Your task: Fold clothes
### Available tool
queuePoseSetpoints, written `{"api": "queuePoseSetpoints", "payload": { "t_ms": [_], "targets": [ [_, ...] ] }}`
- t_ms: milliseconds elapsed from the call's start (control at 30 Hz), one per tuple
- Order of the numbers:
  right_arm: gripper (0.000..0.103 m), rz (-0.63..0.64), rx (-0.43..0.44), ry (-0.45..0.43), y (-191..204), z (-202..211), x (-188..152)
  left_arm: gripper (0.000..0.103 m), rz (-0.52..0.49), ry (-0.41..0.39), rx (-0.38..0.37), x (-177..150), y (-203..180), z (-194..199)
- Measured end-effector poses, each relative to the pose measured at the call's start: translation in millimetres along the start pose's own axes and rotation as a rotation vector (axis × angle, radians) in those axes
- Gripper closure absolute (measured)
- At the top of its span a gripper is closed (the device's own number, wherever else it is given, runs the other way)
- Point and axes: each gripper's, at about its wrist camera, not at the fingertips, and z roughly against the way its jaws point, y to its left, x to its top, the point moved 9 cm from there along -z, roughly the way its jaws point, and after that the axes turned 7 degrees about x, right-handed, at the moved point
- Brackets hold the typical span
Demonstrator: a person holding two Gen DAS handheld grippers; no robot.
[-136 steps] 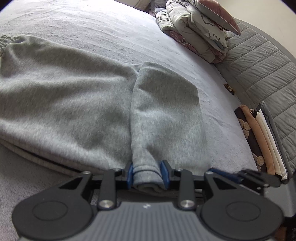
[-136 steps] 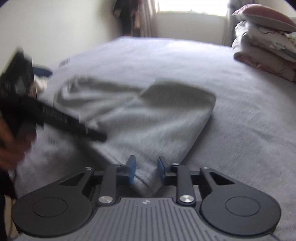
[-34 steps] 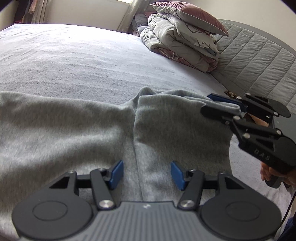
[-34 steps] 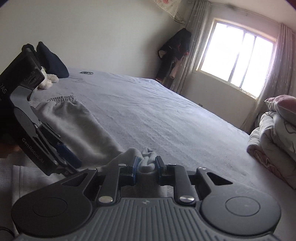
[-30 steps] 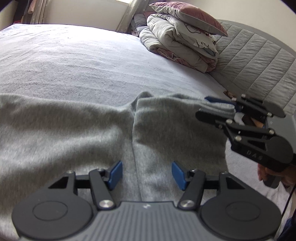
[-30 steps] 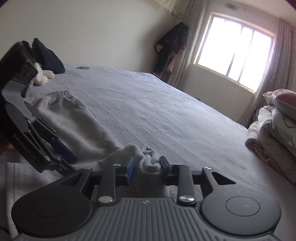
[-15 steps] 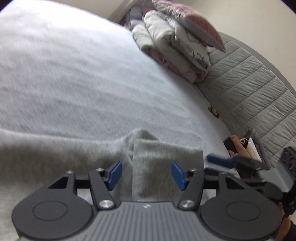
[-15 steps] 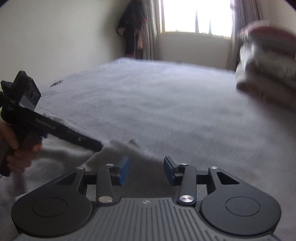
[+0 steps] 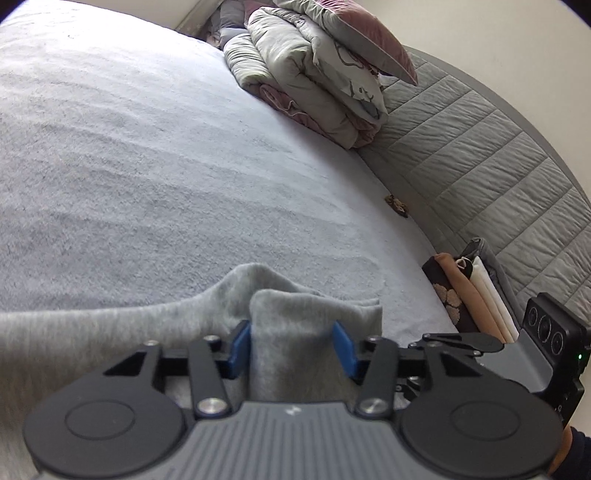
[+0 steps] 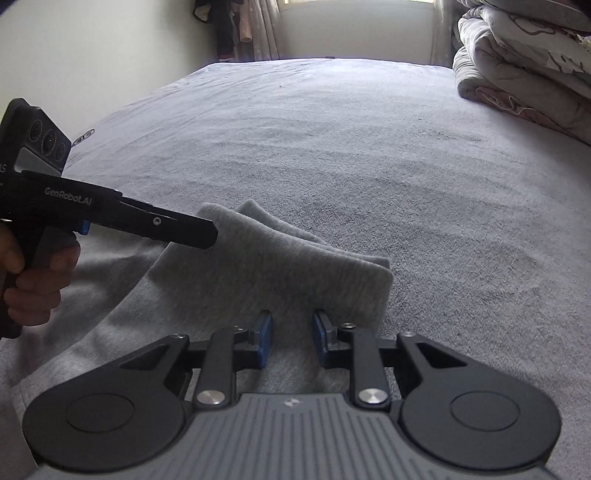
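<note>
One grey fleece garment [image 10: 266, 266] lies folded over on the near part of the pale grey bed cover [image 10: 351, 147], its long axis running from near left to the folded end further right. Two black grippers work it: the left gripper [image 9: 291, 349] is closing with a raised fold of cloth between its blue pads, and the right gripper [image 10: 290, 339] is closing over the cloth beside it, neither clearly pinching.

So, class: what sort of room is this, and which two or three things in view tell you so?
Most likely a bedroom. A wide bed fills both views, with a quilted headboard along one side, a folded duvet with a pillow on top, and clothes hanging by the curtains.
</note>
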Motion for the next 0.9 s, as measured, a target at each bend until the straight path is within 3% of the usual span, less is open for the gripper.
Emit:
{"api": "queuePoseSetpoints", "payload": {
  "t_ms": [67, 133, 233, 333, 467, 567, 700, 900],
  "targets": [
    [0.077, 0.003, 0.000, 0.002, -0.2, -0.3, 0.1, 0.059, 0.000, 0.007, -0.010, 0.8, 2.6, -3.9],
    [0.077, 0.005, 0.001, -0.001, -0.1, -0.8, -0.6, 0.075, -0.019, -0.001, -0.004, -0.6, -0.7, -6.7],
    [0.076, -0.005, 0.015, -0.003, -2.0, 0.2, -1.7, 0.081, -0.158, -0.062, 0.030, -4.0, -25.9, 3.9],
    [0.076, -0.029, 0.039, 0.002, -5.6, 1.3, -2.4, 0.082, -0.298, -0.132, 0.011, -14.5, -72.1, 17.7],
    [0.076, -0.128, 0.107, -0.002, -16.0, 3.4, -5.1, 0.084, -0.515, -0.199, 0.041, -46.5, -130.9, 19.2],
    [0.076, -0.142, 0.142, 0.005, -19.1, 7.8, -9.6, 0.084, -0.508, -0.227, 0.047, -50.8, -140.8, 24.3],
    [0.076, -0.119, 0.169, 0.024, -18.1, 11.9, -11.5, 0.084, -0.443, -0.203, -0.029, -51.0, -133.5, 27.3],
    [0.073, 0.009, 0.182, 0.052, -11.2, 15.6, -16.9, 0.084, -0.526, -0.208, -0.079, -61.2, -140.9, 29.5]
  ]
}}
